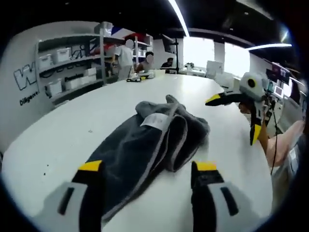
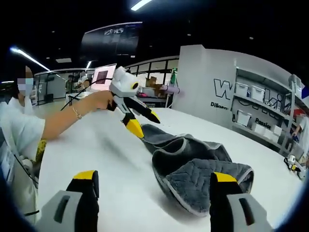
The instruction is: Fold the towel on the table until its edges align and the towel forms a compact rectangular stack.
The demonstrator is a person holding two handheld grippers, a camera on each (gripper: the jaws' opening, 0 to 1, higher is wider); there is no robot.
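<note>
- My left gripper sits nearest, jaws spread wide and empty, straddling the near end of the grey towel, which lies crumpled along the middle of the white table.
- I judge the step in hand to be getting hold of two corners, so I want that near end's hem itself, not a bunched layer (the light edging marks the true border).
- My right gripper hovers over the quilted end from its side, jaws likewise wide apart and empty; it shows in the left gripper view too, raised off the table.
- Best to spread the towel flat first, then fold edge onto edge.
- Farther off stand shelves with bins and people at a far bench.
</note>
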